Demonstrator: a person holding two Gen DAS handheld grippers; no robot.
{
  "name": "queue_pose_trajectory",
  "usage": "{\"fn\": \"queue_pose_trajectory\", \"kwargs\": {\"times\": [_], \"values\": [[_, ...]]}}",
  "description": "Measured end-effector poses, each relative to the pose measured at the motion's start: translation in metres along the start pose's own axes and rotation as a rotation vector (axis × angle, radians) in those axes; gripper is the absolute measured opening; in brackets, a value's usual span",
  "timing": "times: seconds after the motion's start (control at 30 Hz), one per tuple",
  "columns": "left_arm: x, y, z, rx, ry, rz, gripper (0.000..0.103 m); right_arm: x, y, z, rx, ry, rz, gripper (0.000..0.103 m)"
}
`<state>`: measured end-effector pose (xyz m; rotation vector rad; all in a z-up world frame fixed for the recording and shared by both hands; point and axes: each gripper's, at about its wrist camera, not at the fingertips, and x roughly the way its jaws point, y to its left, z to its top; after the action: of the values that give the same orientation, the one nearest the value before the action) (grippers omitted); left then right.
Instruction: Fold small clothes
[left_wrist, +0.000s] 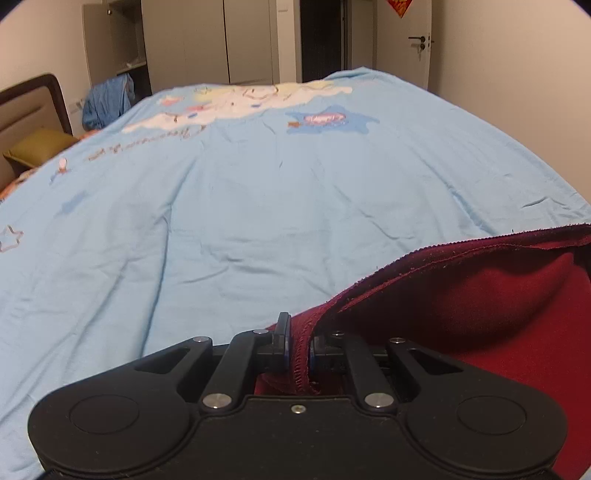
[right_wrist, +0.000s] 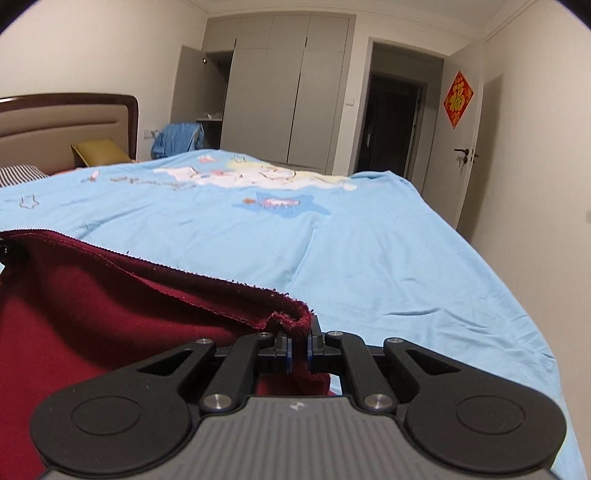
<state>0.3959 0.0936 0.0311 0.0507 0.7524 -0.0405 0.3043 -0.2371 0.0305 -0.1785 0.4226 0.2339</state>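
Note:
A dark red garment (left_wrist: 480, 295) with a stitched hem hangs between my two grippers over a light blue bedspread (left_wrist: 240, 206). My left gripper (left_wrist: 299, 347) is shut on its hemmed edge, and the cloth stretches away to the right in that view. My right gripper (right_wrist: 299, 347) is shut on another corner of the same red garment (right_wrist: 110, 314), which spreads to the left there. The part of the garment below the grippers is hidden.
The bedspread (right_wrist: 369, 240) carries cartoon prints at its far side. A headboard (right_wrist: 66, 118), an olive pillow (right_wrist: 99, 151) and a blue cloth heap (right_wrist: 177, 138) stand at the back left. Wardrobe doors (right_wrist: 280, 92) and a door (right_wrist: 454, 140) lie beyond the bed.

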Motion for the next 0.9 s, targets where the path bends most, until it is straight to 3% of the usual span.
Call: {"fn": "queue_pose_trajectory", "kwargs": {"times": [0.23, 0.33, 0.43, 0.5, 0.6, 0.67, 0.77, 0.83, 0.9], "values": [[0.035, 0.004, -0.001, -0.031, 0.054, -0.024, 0.012, 0.048, 0.001, -0.012, 0.028, 0.074, -0.017, 0.008], [0.043, 0.004, 0.0, -0.048, 0.07, -0.025, 0.02, 0.057, 0.001, -0.018, 0.039, 0.093, -0.02, 0.008], [0.044, 0.005, 0.0, -0.065, 0.058, -0.038, 0.046, 0.062, -0.002, -0.022, 0.044, 0.107, -0.021, 0.01], [0.041, 0.004, -0.001, -0.067, 0.049, -0.034, 0.076, 0.065, -0.002, -0.024, 0.047, 0.112, -0.022, 0.013], [0.037, 0.003, -0.004, -0.057, 0.016, -0.01, 0.089, 0.068, -0.003, -0.025, 0.052, 0.115, -0.037, 0.033], [0.035, 0.003, -0.007, -0.059, -0.015, 0.022, 0.098, 0.068, -0.003, -0.026, 0.06, 0.115, -0.053, 0.057], [0.037, 0.007, -0.009, -0.094, -0.052, 0.081, 0.099, 0.066, -0.004, -0.027, 0.064, 0.101, -0.072, 0.077], [0.041, 0.014, -0.01, -0.15, -0.076, 0.116, 0.1, 0.067, -0.003, -0.03, 0.057, 0.092, -0.094, 0.087], [0.047, 0.022, -0.011, -0.206, -0.092, 0.158, 0.1, 0.07, -0.003, -0.032, 0.052, 0.08, -0.132, 0.09]]}}
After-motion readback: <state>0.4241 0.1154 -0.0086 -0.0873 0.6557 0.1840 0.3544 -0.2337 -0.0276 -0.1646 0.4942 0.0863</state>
